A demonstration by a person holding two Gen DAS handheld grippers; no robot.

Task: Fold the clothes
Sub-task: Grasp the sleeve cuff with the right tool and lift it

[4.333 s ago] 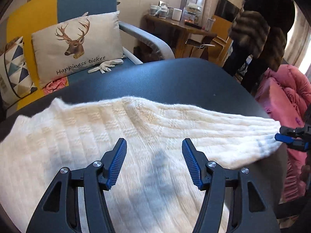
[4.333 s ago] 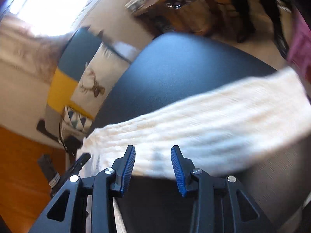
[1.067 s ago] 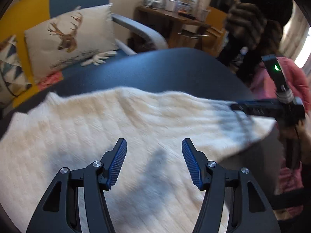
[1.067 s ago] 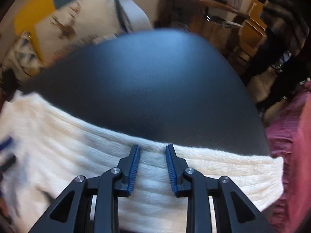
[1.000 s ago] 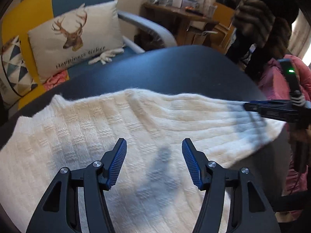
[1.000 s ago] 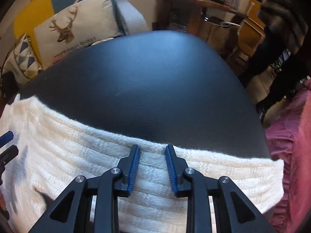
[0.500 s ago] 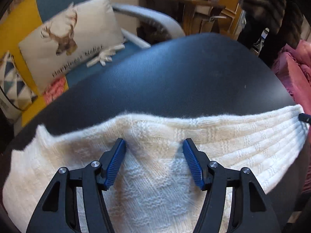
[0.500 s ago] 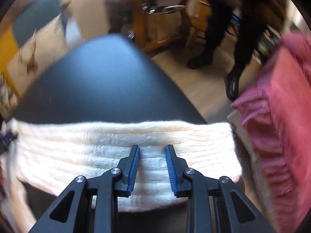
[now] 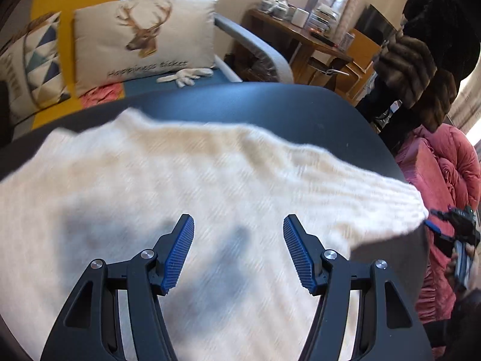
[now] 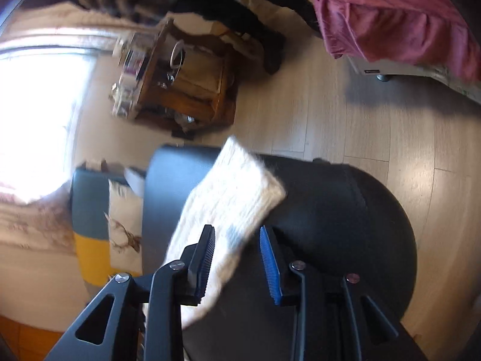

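A cream knitted sweater (image 9: 180, 180) lies spread on the round black table (image 9: 270, 108), one sleeve (image 9: 360, 198) stretched toward the table's right edge. My left gripper (image 9: 239, 240) hovers over the sweater's body, open, nothing between its pads. My right gripper (image 10: 237, 240) is rolled on its side at the sleeve's cuff end (image 10: 237, 192). Its jaws are opening, with the cuff's corner between them and a visible gap to the right pad. In the left wrist view the right gripper (image 9: 436, 228) shows at the cuff's tip.
Behind the table is a blue and yellow sofa with a deer pillow (image 9: 141, 36) and a white glove (image 9: 186, 75). A wooden side table (image 9: 300, 33) stands at the back. A person in dark furry clothing (image 9: 421, 69) and a pink quilt (image 9: 445, 174) are on the right.
The right gripper slid along the sleeve to its cuff, rolled onto its side, and its jaws widened. The left gripper drew back over the sweater's body.
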